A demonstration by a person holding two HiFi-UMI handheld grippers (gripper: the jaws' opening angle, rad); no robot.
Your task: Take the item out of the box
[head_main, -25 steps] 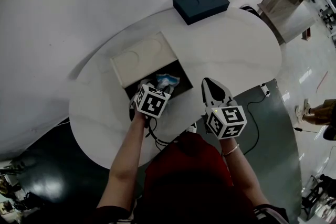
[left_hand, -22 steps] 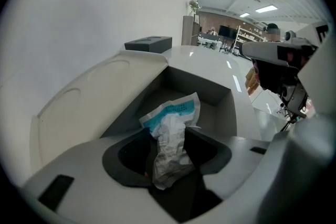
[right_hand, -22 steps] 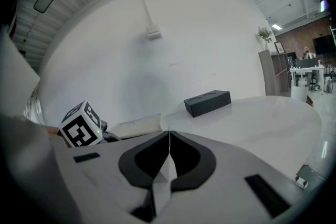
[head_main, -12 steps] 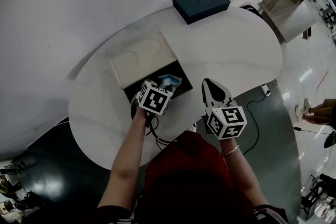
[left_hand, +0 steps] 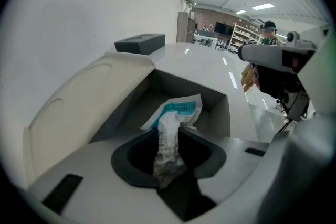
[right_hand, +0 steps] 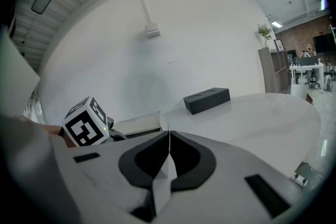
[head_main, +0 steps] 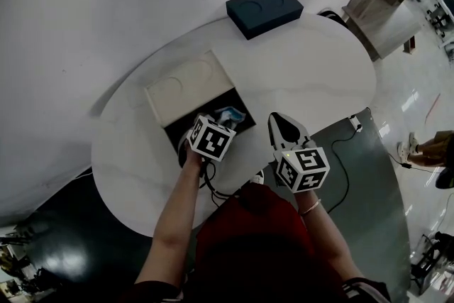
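Two jaws of the left gripper are closing, and the crumpled clear end of a packet stands between them, squeezed narrow where the tips meet it. The packet's white and teal part reaches beyond the tips, tilted up inside the open box; its lower end hangs back between the dark pads. It has not left the box. The box's dark inner walls surround it on three sides, and the pale lid lies folded back on the box's left side, its inner face up.

The right gripper has its jaws pressed together with only a thin seam between them and nothing held. In the head view it hangs over the near edge of the white table, just to the right of the box and apart from it. From its own view the left gripper's marker cube shows at the left.

The open box sits toward the table's left side, near its front edge. A shut dark box lies at the far edge, well apart from both grippers.
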